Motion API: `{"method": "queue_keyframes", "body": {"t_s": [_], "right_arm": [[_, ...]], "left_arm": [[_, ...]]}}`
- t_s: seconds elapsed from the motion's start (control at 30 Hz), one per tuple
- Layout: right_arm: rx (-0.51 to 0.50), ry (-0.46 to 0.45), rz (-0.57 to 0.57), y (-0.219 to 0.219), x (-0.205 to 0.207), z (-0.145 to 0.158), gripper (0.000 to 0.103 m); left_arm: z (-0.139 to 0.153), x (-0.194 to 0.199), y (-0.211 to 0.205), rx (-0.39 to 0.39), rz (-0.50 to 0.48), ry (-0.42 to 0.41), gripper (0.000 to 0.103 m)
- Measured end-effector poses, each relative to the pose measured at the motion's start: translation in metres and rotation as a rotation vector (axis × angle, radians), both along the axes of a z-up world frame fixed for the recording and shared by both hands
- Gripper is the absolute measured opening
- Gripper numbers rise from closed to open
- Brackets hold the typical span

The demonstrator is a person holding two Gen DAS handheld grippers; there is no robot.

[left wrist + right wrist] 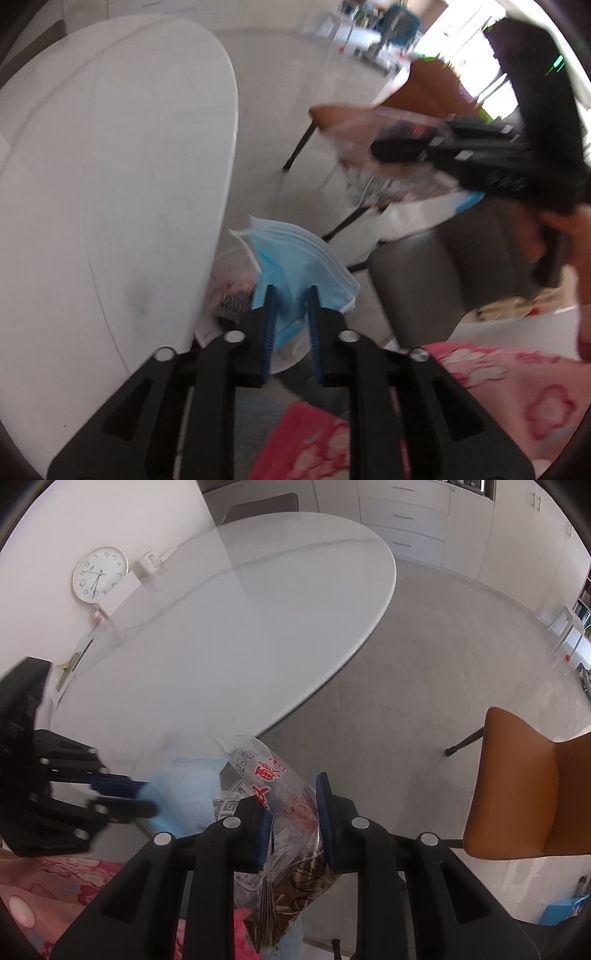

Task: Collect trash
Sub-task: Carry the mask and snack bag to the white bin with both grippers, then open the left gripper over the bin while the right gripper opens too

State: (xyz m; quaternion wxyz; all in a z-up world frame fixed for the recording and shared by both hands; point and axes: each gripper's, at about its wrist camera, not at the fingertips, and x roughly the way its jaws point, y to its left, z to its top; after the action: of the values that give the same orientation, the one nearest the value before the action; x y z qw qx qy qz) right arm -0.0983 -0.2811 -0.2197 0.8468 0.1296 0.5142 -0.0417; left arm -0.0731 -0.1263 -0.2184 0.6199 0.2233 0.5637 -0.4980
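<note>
A blue face mask (295, 254) shows in the gap of my left gripper (292, 291) and beyond it. The blue pads stand apart and do not press on the mask. In the right wrist view the left gripper (149, 798) is blurred at the left, with the mask (184, 786) at its fingertips. My right gripper (295, 797) is shut on a clear snack wrapper (284, 786) printed with red characters, and the wrapper hangs down through the jaws. The left wrist view shows the right gripper (388, 144) at the upper right, holding that wrapper (354, 125).
A white oval table (240, 627) fills the left side. An orange chair (517, 794) and a grey chair seat (443, 266) stand on the grey floor to the right. A crumpled clear bag (232, 284) lies under the mask. A clock (99, 574) and a mug (149, 563) sit at the wall. Pink floral clothing (498, 387) is close below.
</note>
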Motion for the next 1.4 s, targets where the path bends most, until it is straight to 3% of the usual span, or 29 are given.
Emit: {"method": "queue_keyframes", "body": {"t_s": [0.07, 0.23, 0.5, 0.6, 0.83, 0.93, 1.0, 1.07, 1.4], "right_arm": [[0.012, 0.003, 0.0, 0.0, -0.005, -0.007, 0.024], [0.035, 0.018, 0.012, 0.004, -0.011, -0.022, 0.024], [0.055, 0.028, 0.011, 0.005, -0.018, -0.038, 0.026], [0.07, 0.049, 0.009, 0.005, -0.019, -0.055, 0.028], [0.092, 0.135, 0.07, 0.033, -0.006, -0.104, 0.029], [0.109, 0.177, 0.121, 0.055, -0.001, -0.125, 0.04], [0.105, 0.201, 0.137, 0.066, 0.0, -0.132, 0.067], [0.092, 0.204, 0.139, 0.073, 0.002, -0.134, 0.075], [0.054, 0.16, 0.046, 0.058, 0.015, -0.097, 0.09]], "left_arm": [[-0.009, -0.008, -0.009, 0.046, -0.023, -0.023, 0.055], [-0.006, -0.016, -0.019, 0.059, -0.047, -0.071, 0.071], [0.002, -0.024, -0.021, 0.087, -0.019, -0.12, 0.074], [0.014, -0.029, -0.012, 0.097, 0.001, -0.183, 0.086], [0.022, -0.017, 0.022, 0.157, 0.066, -0.254, 0.086], [0.025, -0.011, 0.033, 0.151, 0.119, -0.238, 0.086], [0.026, -0.008, 0.038, 0.152, 0.149, -0.238, 0.087], [0.027, -0.006, 0.042, 0.151, 0.168, -0.239, 0.087], [0.029, 0.001, 0.048, 0.143, 0.231, -0.25, 0.087]]}}
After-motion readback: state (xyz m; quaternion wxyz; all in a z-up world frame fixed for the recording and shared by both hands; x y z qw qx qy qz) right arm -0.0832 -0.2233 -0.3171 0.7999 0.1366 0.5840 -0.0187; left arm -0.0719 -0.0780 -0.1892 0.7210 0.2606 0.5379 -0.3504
